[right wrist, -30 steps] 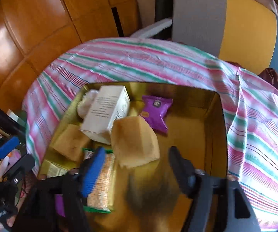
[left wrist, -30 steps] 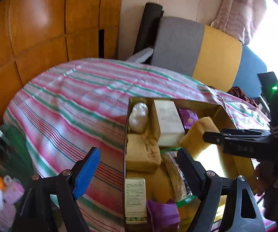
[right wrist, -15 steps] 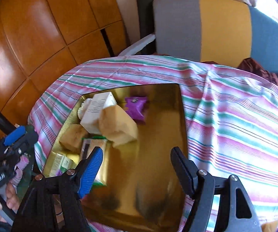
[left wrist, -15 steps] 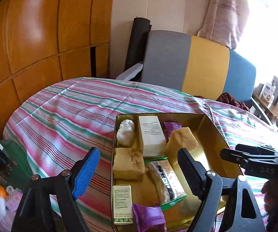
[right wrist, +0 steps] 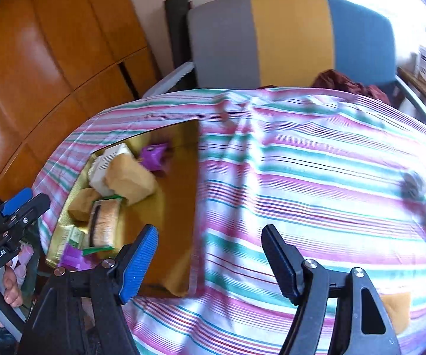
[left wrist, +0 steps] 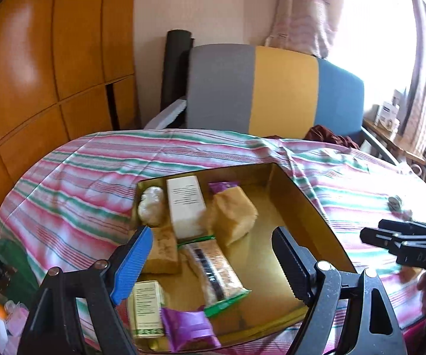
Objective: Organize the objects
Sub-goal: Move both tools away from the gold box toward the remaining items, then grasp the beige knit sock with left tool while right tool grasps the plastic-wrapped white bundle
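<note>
Left gripper point(left wrist: 210, 261) jaws spread, empty, over gold rectangular tin tray point(left wrist: 298, 207) of packets and yellow sponge block point(left wrist: 235, 214) on striped pink-green tablecloth point(right wrist: 301, 177); right gripper point(right wrist: 210, 256) jaws spread, empty, above cloth beside tray.

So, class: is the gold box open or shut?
Open: no lid covers the gold box; the white carton and snack packets lie exposed inside.

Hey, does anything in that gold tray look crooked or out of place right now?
Mostly the tan sponge block: it sits tilted, leaning against the white box instead of lying flat in the gold tray. The items crowd the tray's left half, its right half bare. Nothing looks spilled or damaged.
</note>
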Demonstrator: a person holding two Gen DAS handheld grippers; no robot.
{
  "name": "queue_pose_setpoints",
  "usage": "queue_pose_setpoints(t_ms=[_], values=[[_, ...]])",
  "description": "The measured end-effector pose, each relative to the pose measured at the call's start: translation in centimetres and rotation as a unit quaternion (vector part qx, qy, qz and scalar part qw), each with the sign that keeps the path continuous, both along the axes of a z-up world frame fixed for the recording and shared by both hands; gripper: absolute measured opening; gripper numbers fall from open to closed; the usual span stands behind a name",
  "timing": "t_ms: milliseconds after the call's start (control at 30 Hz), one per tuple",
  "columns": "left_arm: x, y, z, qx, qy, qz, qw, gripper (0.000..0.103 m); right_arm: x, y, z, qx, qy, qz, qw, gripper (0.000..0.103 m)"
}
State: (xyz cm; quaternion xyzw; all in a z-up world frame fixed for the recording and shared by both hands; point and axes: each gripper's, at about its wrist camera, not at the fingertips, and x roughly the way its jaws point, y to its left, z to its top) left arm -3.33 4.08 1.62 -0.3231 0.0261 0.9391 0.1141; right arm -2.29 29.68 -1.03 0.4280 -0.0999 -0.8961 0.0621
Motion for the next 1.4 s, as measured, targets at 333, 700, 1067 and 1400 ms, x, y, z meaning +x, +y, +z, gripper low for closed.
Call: queue_pose_setpoints(t_ms=[333, 700, 1067, 1400], values=[[0.7, 5.2, 0.1, -0.027, 0.003, -0.065, 0.9975, 0.083, 3.2, 9.4, 0.5, -0.010, -0.007, -0.112, 0.994, 0.074], [0.9, 12.0, 0.0, -0.053, 0.005, -0.136, 0.9892, 0.083, 7.5, 20.4, 0.9, -0.038, -0.026, -0.252, 0.967, 0.074], [-0.4, 20.7, -0.7, -0.044, -0.049, -0.204, 0.9768, 0.083, 11.0, 27.9, -0.3, -0.092, -0.008, -0.362, 0.928, 0.074], [-1.7, 30.7, -1.8, -0.046, -0.070, -0.258, 0.9626, 0.082, 13.0, 31.0, -2.1, -0.195, 0.029, -0.394, 0.898, 0.074]])
